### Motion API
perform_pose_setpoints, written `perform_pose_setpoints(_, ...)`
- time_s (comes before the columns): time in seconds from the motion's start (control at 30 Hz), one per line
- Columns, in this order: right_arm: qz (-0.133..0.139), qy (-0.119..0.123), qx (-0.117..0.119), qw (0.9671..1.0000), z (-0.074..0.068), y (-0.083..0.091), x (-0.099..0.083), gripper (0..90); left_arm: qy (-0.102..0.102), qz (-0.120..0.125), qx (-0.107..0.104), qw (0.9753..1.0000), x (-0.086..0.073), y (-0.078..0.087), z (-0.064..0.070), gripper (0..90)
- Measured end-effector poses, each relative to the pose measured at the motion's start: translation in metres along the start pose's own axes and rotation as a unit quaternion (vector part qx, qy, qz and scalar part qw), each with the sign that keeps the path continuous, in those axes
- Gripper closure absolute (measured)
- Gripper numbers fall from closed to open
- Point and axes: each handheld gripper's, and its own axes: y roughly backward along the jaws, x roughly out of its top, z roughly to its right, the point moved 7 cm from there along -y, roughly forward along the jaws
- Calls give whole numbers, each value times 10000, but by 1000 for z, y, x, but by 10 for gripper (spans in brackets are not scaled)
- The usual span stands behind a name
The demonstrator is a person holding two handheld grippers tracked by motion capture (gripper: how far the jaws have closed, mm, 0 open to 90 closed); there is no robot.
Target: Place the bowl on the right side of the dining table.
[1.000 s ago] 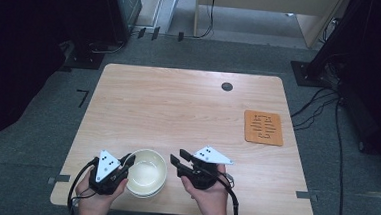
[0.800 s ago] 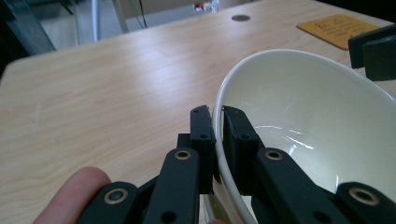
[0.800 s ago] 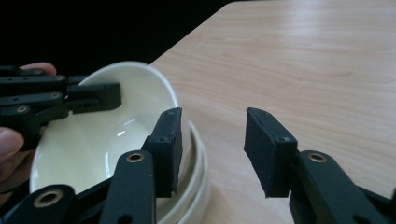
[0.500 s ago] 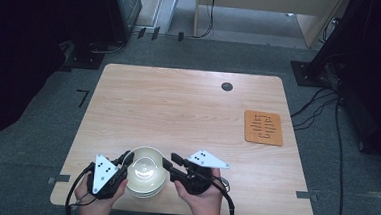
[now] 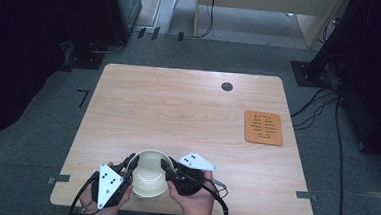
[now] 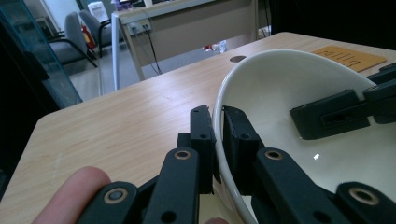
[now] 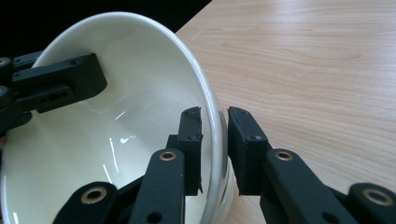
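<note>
Cream bowl sits at the near edge of the wooden worktop, between the person's two hands. Left claw straddles the bowl's left rim — in the left gripper view the left claw has one jaw outside the wall, one inside, both pressed close onto the rim of the bowl, pinching it. A fingertip shows low at the left of that view.

Right claw is over the bowl's right rim. In the right gripper view the right claw has one jaw inside the bowl and against the wall; the outer jaw stands just off the rim with a thin gap — not fully pressed together, so straddling rather than firmly pinching. The other gripper's jaw shows across the bowl's inside on the far rim.

Bowl looks empty, glossy inside; tilted in both gripper views, but those cameras are angled, so whether it is lifted off the worktop — cannot tell.

Orange mat lies flat at the right of the worktop, well apart from the bowl. Dark round cable hole sits near the far edge. Left hand and right hand come in from the bottom edge.
</note>
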Motion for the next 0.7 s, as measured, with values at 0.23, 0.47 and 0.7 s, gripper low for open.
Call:
perform_pose_setpoints(0.23,-48,92,-148,9998,0,-4,-1,830,-41,91,54,9999,1,1,1,836)
perform_pose_setpoints(0.47,119,292,-319,9990,1,1,1,837,172,189,-155,9996,2,1,1,827)
perform_pose_setpoints(0.7,345,407,-485,9974,4,9,7,834,1026,236,-693,9920,2,-1,-7,553)
